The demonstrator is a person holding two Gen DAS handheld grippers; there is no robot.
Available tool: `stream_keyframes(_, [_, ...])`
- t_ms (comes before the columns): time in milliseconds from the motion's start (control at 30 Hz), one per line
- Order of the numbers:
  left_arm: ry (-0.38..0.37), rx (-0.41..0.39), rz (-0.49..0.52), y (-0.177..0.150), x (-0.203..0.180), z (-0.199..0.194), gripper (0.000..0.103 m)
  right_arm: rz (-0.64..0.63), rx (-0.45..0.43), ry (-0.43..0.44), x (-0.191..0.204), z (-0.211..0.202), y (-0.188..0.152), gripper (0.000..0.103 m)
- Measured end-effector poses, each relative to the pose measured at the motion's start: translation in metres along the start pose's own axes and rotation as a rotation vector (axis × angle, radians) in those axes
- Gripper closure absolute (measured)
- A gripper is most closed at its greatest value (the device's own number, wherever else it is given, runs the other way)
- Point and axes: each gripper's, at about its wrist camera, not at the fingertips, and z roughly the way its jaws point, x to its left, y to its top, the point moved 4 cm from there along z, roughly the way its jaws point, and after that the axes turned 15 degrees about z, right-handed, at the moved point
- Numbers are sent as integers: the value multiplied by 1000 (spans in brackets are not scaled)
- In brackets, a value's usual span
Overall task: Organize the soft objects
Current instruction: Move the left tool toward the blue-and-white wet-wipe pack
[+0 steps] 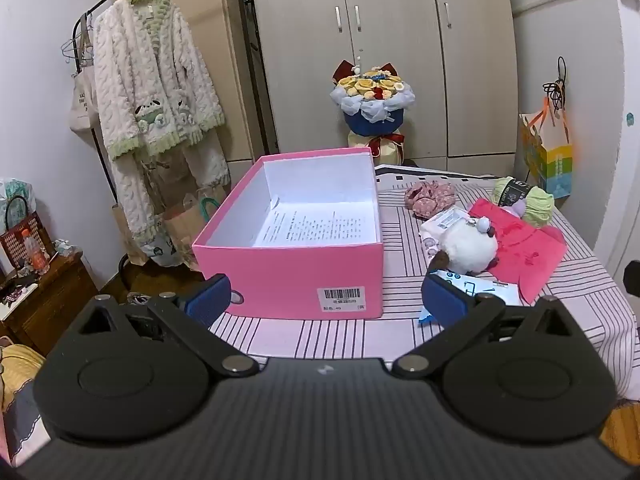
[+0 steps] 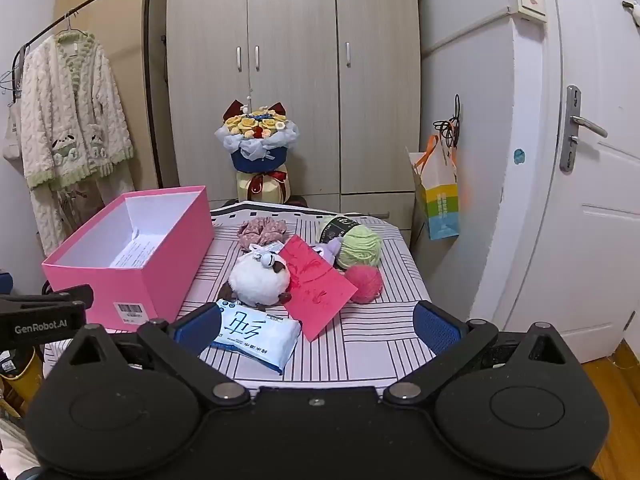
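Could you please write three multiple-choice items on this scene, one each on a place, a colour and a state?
1. Where does the pink box stand relative to the white plush toy in the right wrist view?
A. To its left
B. To its right
C. On top of it

2. What colour is the yarn ball with the dark label?
A. Blue
B. Light green
C. Black

3. How do the right tongs stand?
A. Shut on the tissue pack
B. Shut on nothing
C. Open, holding nothing

Answers:
1 A, the box sits at the bed's left edge.
2 B, its strands are pale green.
3 C, both blue pads stand wide apart, the tissue pack lying ungripped.
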Motion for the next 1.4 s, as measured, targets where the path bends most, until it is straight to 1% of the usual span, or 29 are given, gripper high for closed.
stream_keyframes(67, [5,2,13,0,-1,1,0,4,3,1,-1,2,1,0])
stream_keyframes(167, [-10,11,15,0,-5,5,0,-2,7,-3,-1,4,2,0])
stream_keyframes(233, [-44,7,-13,0,4,5,0,-6,5,-2,1,1,-1,0])
stream_keyframes(333, [-51,-15,2,-4,1,5,0,-7,7,-3,2,-1,-5,0])
stream_keyframes(367, [-52,-20,8,-4,-2,4,0,-8,12,-2,2,4,-3,0])
stream_keyframes(467, [-60,-21,13,-6,-3,4,0,-6,13,0,-1,2,-8,0])
stream_keyframes(667, [-68,-8,20,-8,-3,7,0,4,47,14,-4,8,-8,0])
stream_keyframes(833, [-91,38,35,-12,-8,17,0,9,76,32,-4,12,-9,0])
stream_keyframes(1167, [-127,71,28,-15,-7,21,0,-3,82,44,-1,10,-12,0])
stream_keyframes(1400, [-150,65,17,-16,-2,17,0,-11,69,48,0,5,-11,0])
